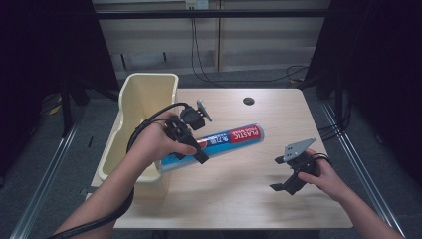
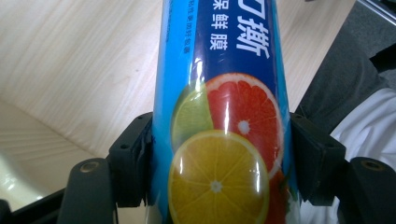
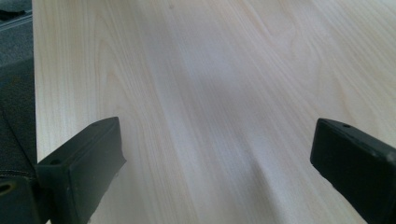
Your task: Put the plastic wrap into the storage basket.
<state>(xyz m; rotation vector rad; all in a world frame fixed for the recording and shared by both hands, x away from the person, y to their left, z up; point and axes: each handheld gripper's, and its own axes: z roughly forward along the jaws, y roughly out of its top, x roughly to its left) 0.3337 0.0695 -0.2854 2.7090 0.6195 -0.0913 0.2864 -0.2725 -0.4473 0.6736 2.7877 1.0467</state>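
A long blue plastic-wrap tube (image 1: 226,141) with a red end label and citrus pictures (image 2: 224,140) is held off the table, lying roughly level. My left gripper (image 1: 191,149) is shut on its left part; both black jaws press its sides in the left gripper view. The tube's left end hangs by the cream bin's (image 1: 149,94) near right corner. My right gripper (image 1: 284,185) stands open over the light wood table (image 3: 210,93) at the front right, nothing between its jaws.
The tall cream plastic bin stands along the table's left edge. A dark round hole (image 1: 248,101) sits in the tabletop at the back. Cables trail on the floor behind the table. Bare wood lies between the two grippers.
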